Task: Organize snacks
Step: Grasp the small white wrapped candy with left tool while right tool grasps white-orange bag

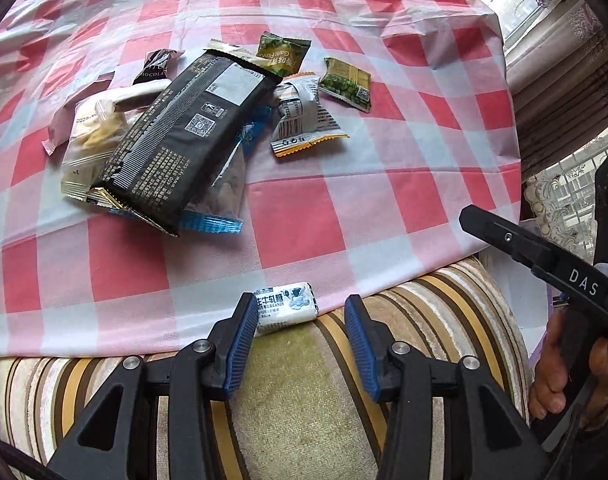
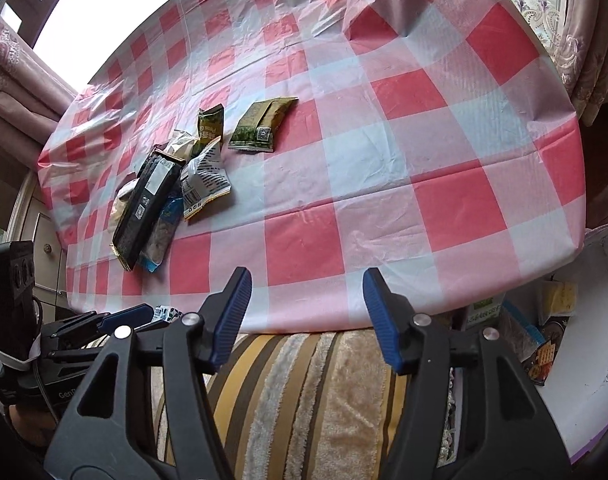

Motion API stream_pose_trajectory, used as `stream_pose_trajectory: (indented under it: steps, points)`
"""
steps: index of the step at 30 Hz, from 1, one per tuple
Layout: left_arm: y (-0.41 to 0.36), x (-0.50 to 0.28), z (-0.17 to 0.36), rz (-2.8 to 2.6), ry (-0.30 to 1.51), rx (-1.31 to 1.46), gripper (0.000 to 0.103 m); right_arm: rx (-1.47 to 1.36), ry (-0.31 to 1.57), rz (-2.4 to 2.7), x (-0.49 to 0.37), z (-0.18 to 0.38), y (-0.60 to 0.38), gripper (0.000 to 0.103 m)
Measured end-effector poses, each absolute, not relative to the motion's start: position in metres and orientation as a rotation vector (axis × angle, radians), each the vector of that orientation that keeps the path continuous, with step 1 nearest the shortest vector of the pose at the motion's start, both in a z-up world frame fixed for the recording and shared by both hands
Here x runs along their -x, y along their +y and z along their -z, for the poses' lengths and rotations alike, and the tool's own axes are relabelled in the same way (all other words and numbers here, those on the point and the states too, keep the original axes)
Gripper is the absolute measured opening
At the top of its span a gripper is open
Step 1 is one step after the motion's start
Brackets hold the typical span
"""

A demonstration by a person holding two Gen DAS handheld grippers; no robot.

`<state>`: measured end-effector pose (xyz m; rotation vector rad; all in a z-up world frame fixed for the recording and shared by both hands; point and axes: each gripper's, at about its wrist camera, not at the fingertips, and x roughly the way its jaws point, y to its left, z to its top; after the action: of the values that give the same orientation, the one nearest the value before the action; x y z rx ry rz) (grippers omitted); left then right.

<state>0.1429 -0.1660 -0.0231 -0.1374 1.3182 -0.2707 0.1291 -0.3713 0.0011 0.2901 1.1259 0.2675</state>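
a small white milk candy (image 1: 284, 307) with blue print lies at the near edge of the checked tabletop (image 1: 296, 216), well apart from the snack pile (image 1: 172, 128). my left hand-held gripper (image 1: 302, 340) stands partly apart, its left pad touching the candy's end, nothing clamped. my right hand-held gripper (image 2: 307, 316) gapes empty. the candy's long axis runs left to right.
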Motion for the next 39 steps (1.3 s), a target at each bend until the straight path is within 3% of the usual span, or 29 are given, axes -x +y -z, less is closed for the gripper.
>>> stream_pose_trajectory:
  steps: [8,11,39]
  points:
    - [-0.164,-0.144,0.035,0.259,1.351,0.162,0.046,-0.247,1.127,-0.301,-0.138,0.0,-0.356,0.068]
    - [-0.162,-0.145,0.035,0.254,1.346,0.177,0.037,-0.225,1.125,-0.309,-0.143,0.0,-0.347,0.068]
    - [-0.108,-0.137,0.024,0.272,1.204,0.436,0.036,0.027,1.137,-0.326,-0.226,0.021,-0.235,0.067]
